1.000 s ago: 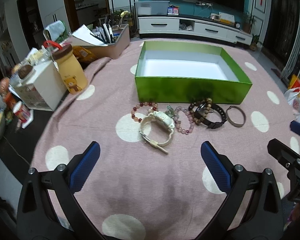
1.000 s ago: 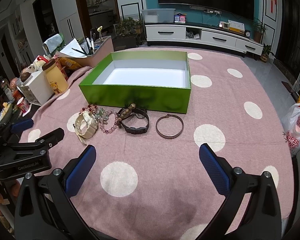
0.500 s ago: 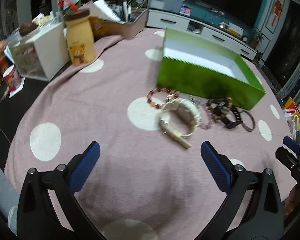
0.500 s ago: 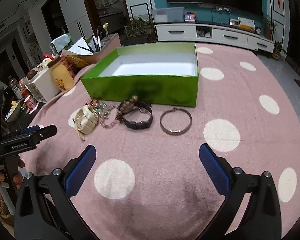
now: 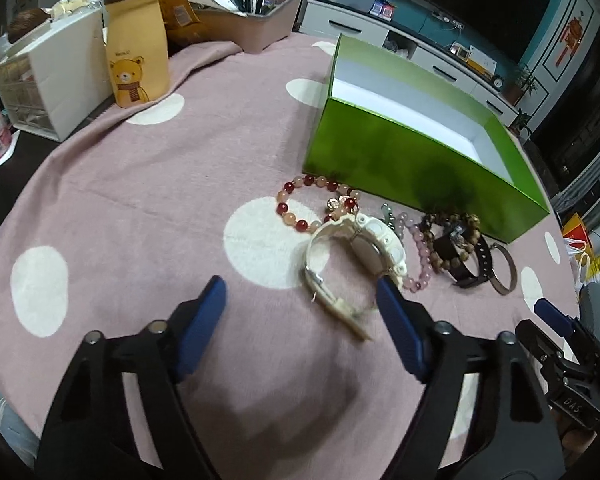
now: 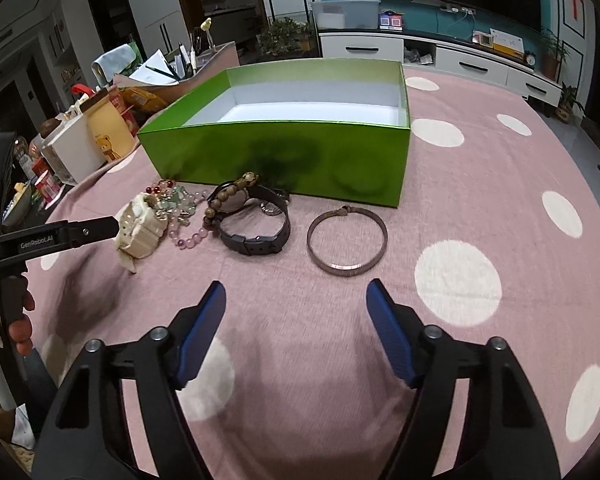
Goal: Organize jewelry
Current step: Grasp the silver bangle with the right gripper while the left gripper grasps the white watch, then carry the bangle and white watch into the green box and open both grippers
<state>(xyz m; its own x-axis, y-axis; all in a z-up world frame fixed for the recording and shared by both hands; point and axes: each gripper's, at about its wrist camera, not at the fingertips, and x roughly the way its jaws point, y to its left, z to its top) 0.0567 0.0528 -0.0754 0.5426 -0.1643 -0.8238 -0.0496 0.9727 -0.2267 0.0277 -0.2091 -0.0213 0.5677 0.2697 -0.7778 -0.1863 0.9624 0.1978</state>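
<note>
Left tool [image 5: 300, 300] stands wide, holding nothing, its blue pads low over the table [image 5: 140, 208] with the white watch [image 5: 356, 256] just ahead and slightly toward its right pad, which sits close against the watch case; whether it touches I cannot tell. Right tool [image 6: 296, 304] is likewise wide and holding nothing, with the metal bangle [image 6: 347, 240] straight ahead of it and a little apart.

The step in hand looks like a pickup of the white watch by the left tool. To do it well, the tool should shift a little to its right so the case or the looped strap sits between both pads, then close across the strap where it stands up from the cloth. The pink bead bracelet [image 5: 418, 256] lies touching the watch on its far right side and the red bead bracelet [image 5: 312, 200] lies just beyond it, so a shallow, centred bite would likely avoid dragging beads along. The hard, rounded case may slip; the strap seems the safer hold.

Beyond the watch, to the right, lie the dark watch [image 5: 466, 260] with a wooden bead bracelet [image 5: 452, 240] draped over it.

Farther ahead of both tools stands the green box [image 5: 400, 160], open-topped, its white floor showing nothing inside as far as either view reaches. All the jewelry lies outside it, along its near wall.
</note>
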